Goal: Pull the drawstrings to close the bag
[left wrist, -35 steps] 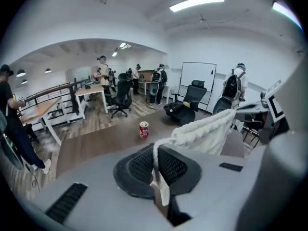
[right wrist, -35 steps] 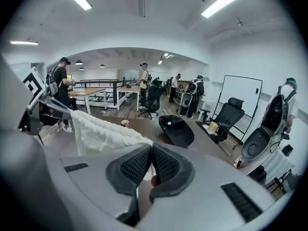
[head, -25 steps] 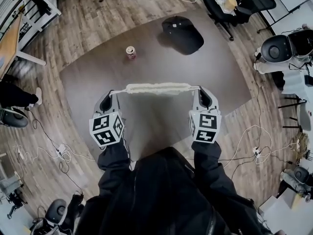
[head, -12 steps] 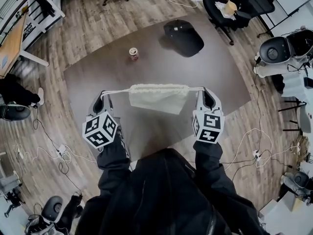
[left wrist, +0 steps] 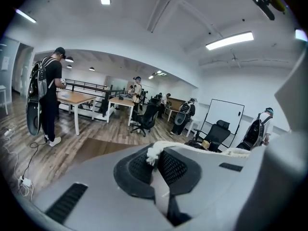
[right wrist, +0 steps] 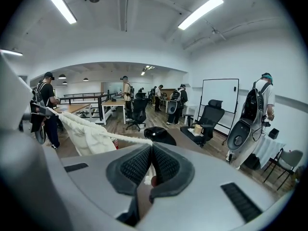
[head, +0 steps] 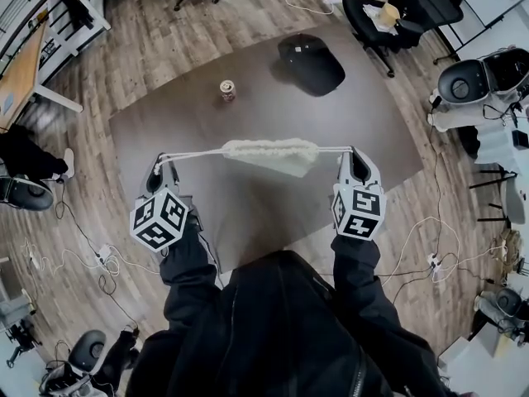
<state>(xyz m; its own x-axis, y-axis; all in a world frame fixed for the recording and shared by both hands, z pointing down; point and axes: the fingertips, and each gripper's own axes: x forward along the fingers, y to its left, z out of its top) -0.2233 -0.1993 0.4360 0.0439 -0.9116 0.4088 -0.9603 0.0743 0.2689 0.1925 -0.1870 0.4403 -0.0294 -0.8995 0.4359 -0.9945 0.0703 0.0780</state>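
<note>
Two grippers, each clamped tight on one white cord. The left gripper (head: pixel 159 165) pinches the left drawstring (head: pixel 194 155), and the right gripper (head: pixel 354 154) pinches the right drawstring (head: pixel 331 149). Between them one cream bag (head: pixel 273 153) hangs in the air with its mouth gathered, nearer the right gripper. Below lies a brown mat (head: pixel 165 131) on the plank floor (head: pixel 157 40), carrying one can (head: pixel 227 91) and one black backpack (head: pixel 312 63). An office chair (head: pixel 388 7) stands at the mat's far corner. Both black sleeves (head: pixel 190 263) reach forward, well apart, with the cords taut. The left marker cube (head: pixel 159 219) is rolled sideways.
</note>
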